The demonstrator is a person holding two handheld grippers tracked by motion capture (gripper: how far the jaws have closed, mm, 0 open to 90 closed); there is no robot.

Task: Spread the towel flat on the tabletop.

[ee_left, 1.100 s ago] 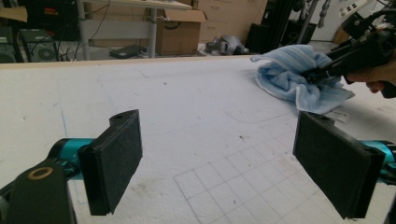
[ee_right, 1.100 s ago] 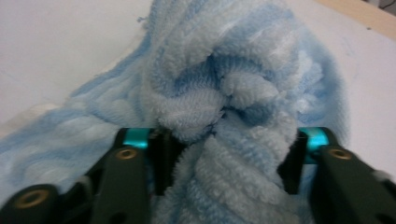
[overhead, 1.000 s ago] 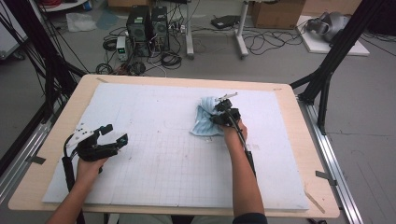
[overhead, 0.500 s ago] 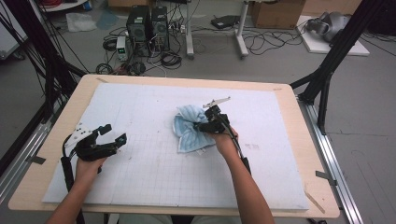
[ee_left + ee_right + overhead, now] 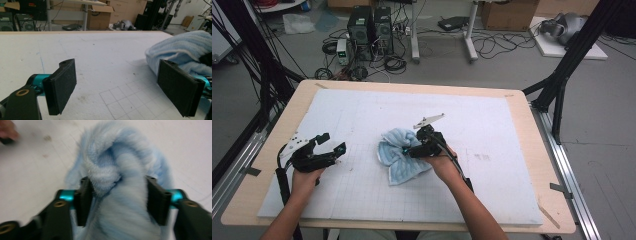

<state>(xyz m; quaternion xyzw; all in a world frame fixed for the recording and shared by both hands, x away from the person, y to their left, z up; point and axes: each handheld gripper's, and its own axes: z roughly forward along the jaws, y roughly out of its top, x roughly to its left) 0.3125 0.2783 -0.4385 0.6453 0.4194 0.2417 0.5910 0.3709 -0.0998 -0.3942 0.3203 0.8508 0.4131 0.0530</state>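
A crumpled light-blue towel point(image 5: 398, 159) lies near the middle of the white gridded mat point(image 5: 492, 130). My right gripper point(image 5: 410, 150) sits at the towel's right side, pointing left. In the right gripper view its jaws have just been opening, and my right gripper point(image 5: 117, 200) now stands open with a bunched fold of the towel point(image 5: 117, 157) loose between the pads. My left gripper point(image 5: 333, 142) rests on the mat at the left, a short way from the cloth. It stands wide open and empty point(image 5: 125, 85), and the towel point(image 5: 180, 50) shows beyond its right pad.
The mat lies on a wooden table point(image 5: 542, 200) with black frame posts point(image 5: 562, 85) at both sides. Computer towers point(image 5: 372, 25) and cables lie on the floor past the far edge. Bare mat stretches to the right and behind the towel.
My right gripper has dragged the towel leftward from the right half of the mat to the middle. The left gripper has stayed put.
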